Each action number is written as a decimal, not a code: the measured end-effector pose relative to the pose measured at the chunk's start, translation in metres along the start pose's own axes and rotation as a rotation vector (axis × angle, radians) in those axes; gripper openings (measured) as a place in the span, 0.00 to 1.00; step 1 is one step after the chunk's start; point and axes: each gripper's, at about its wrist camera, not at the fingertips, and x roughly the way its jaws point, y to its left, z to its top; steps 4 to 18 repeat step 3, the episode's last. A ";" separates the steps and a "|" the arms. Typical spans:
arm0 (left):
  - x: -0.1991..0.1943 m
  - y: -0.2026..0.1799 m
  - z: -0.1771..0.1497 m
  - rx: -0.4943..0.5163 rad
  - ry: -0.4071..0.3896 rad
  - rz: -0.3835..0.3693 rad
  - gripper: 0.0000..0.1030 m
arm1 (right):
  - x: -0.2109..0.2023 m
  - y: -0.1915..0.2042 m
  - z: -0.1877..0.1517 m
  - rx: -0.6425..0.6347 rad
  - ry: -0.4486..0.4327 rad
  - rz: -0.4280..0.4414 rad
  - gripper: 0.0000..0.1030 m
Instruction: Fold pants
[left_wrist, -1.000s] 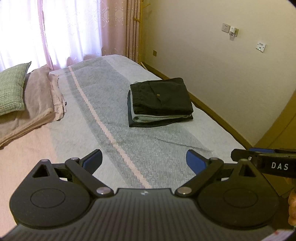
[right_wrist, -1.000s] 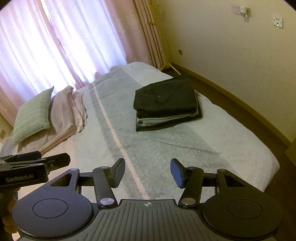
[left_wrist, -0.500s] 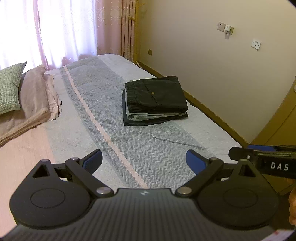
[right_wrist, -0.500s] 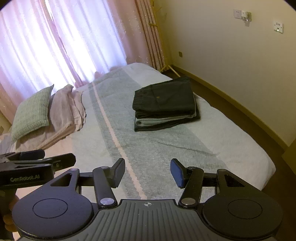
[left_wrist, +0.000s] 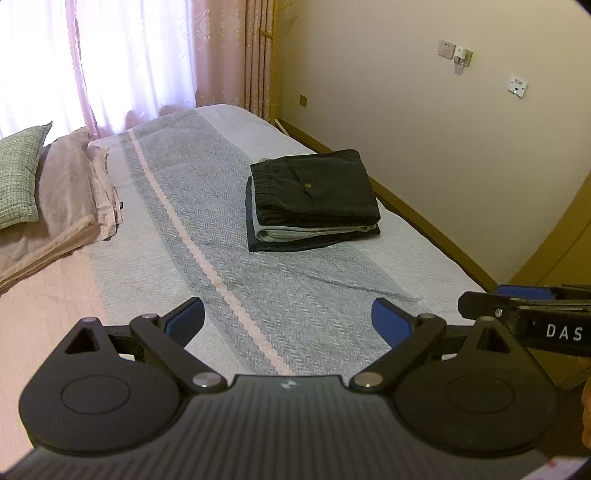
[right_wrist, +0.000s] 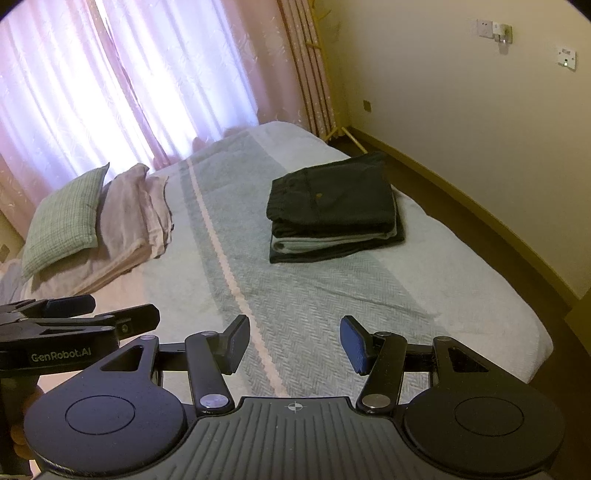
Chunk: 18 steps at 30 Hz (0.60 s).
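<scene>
**Folded pants stacked on the bed, both grippers held back and empty**

The pants (left_wrist: 314, 188) lie folded on top of a small stack of folded clothes (right_wrist: 334, 242) on the far right part of the bed (left_wrist: 303, 295), near the wall-side edge. They sit square on the pile, waistband toward the pillows, which suggests the stack serves as the place for finished garments, kept to one side so the middle of the bed stays free as a working surface.

The left gripper (left_wrist: 288, 319) hangs over the near part of the bed with its jaws spread wide and nothing between them. The right gripper (right_wrist: 293, 343) is beside it, jaws also apart and empty, though less widely. Both point down toward the striped cover, well apart from the stack, so the fold itself looks complete and the tools appear parked rather than reaching.

A green pillow (right_wrist: 66, 218) and pinkish bedding (right_wrist: 129, 225) are piled at the head end, out of the way. Whether another unfolded garment waits nearer the person cannot be told; the gripper bodies hide that part.
</scene>
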 end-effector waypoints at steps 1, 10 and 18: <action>0.002 0.000 0.001 0.001 0.001 0.002 0.93 | 0.001 -0.001 0.001 0.000 0.002 0.001 0.50; 0.006 -0.001 0.003 -0.001 0.009 0.000 0.93 | 0.004 -0.003 0.004 0.001 0.008 0.001 0.50; 0.006 -0.001 0.003 -0.001 0.009 0.000 0.93 | 0.004 -0.003 0.004 0.001 0.008 0.001 0.50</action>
